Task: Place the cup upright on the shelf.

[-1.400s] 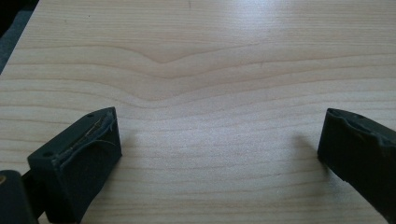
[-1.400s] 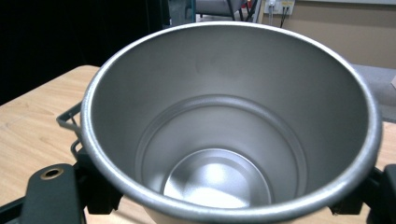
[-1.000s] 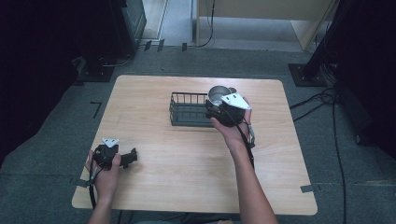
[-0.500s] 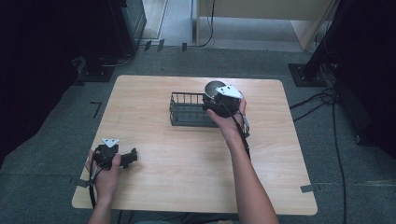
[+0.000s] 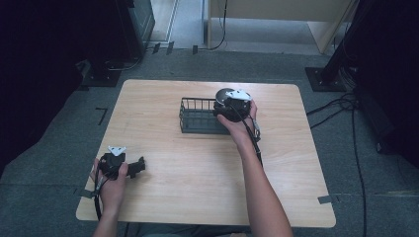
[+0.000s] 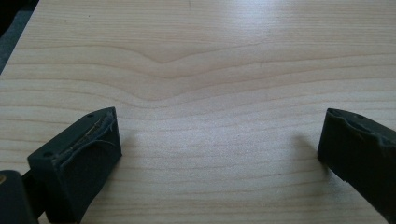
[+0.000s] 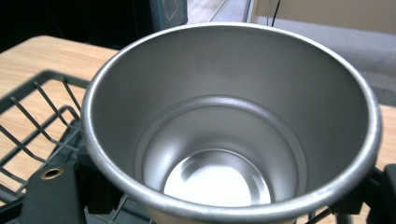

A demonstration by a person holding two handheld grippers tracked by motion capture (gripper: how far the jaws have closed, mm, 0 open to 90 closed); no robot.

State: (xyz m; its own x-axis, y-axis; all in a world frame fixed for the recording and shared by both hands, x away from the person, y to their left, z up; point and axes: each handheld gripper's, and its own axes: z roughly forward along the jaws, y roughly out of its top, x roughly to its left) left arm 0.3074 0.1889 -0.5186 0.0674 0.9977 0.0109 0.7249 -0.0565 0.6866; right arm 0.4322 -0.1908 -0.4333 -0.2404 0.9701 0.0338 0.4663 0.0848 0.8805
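A shiny steel cup (image 7: 233,140) is held between the jaws of my right gripper (image 5: 228,106), which is shut on its lower wall. The cup (image 5: 223,94) is empty, mouth up, at the right end of a black wire basket (image 5: 190,101). In the right gripper view the basket's wires (image 7: 42,112) run to the left of the cup and beneath it. I cannot tell whether the cup touches the basket floor. My left gripper (image 5: 136,165) rests near the table's front left, jaws wide open. Only bare wood lies between its fingers (image 6: 84,154).
The light wooden table (image 5: 197,168) has bare surface in front of the basket and to both sides. Around it lie grey floor, loose cables (image 5: 341,106) at the right and dark equipment stands at the back corners.
My right hand has carried the cup a little left and down, from beside the basket's right end to over it. The left hand has stayed put.
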